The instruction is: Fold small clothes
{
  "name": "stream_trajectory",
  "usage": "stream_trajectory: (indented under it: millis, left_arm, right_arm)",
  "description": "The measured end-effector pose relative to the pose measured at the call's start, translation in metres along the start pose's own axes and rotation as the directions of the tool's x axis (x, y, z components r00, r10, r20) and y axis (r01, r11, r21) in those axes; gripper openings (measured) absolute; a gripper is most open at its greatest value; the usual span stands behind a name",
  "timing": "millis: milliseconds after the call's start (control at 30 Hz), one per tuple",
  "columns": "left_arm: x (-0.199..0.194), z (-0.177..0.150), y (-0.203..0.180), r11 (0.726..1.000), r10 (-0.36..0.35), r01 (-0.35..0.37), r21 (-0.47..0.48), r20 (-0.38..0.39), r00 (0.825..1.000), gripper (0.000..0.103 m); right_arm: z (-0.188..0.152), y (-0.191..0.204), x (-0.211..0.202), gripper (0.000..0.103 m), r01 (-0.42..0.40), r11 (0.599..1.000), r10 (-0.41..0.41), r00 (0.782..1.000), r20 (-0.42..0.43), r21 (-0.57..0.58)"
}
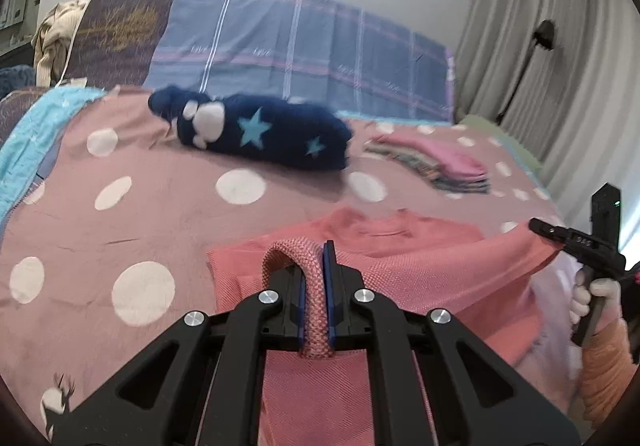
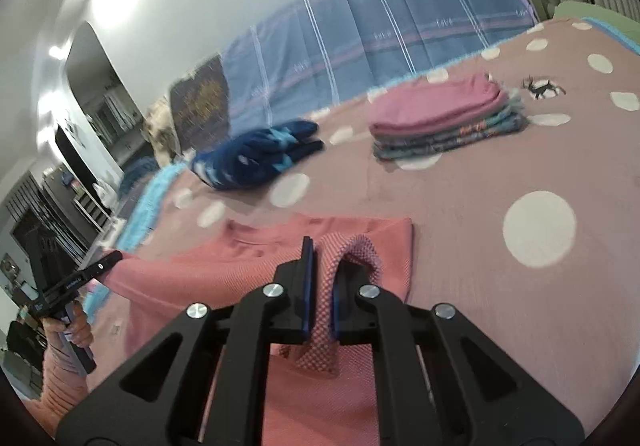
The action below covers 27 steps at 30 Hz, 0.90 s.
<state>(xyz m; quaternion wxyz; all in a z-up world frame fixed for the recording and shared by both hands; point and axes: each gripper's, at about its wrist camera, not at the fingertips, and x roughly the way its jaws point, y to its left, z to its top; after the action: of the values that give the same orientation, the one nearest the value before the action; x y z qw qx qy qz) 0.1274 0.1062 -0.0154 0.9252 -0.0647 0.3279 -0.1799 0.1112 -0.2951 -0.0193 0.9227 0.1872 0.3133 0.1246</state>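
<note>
A salmon-pink knit garment [image 1: 420, 270] lies on the polka-dot bed cover, its neckline facing away. My left gripper [image 1: 314, 266] is shut on a folded ribbed edge of it, lifted off the bed. My right gripper [image 2: 324, 270] is shut on the opposite ribbed edge of the same garment [image 2: 256, 258]. Each gripper shows in the other's view: the right one at the garment's right end [image 1: 560, 236], the left one at its left end [image 2: 100, 266]. The cloth hangs stretched between them.
A navy garment with light-blue stars [image 1: 260, 134] lies bunched at the back of the bed. A stack of folded clothes [image 2: 444, 118] with a pink one on top sits to its right. A plaid blue sheet [image 1: 304, 42] covers the headboard. Curtains [image 1: 540, 26] hang at right.
</note>
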Motion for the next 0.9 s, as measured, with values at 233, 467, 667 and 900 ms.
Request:
stream_trajectory:
  millis: [233,467,667,900]
  left_arm:
    - [0.077,-0.035,0.027,0.997,0.044,-0.054,-0.063,-0.154,0.987,0.01]
    - [0.056,-0.036,0.023,0.998,0.032,-0.039,-0.058,-0.129,0.991,0.019]
    - [0.036,-0.046,0.02,0.997,0.003,-0.015,-0.072,-0.157,0.988,0.018]
    - [0.03,-0.023,0.024,0.985,-0.091,0.074,-0.154,-0.113,0.989,0.003]
  right_arm:
    - [-0.026,-0.037,0.073,0.011,0.04,0.998,-0.031,0.987,-0.155,0.058]
    - [-0.023,-0.027,0.054,0.038,0.027,1.0,-0.024,0.987,-0.161,0.014]
    - [-0.032,-0.016,0.026,0.008,0.028,0.998,-0.036,0.986,-0.163,-0.048]
    - [-0.005,-0.02,0.031,0.005,-0.055,0.997,0.061,0.992,-0.11,0.052]
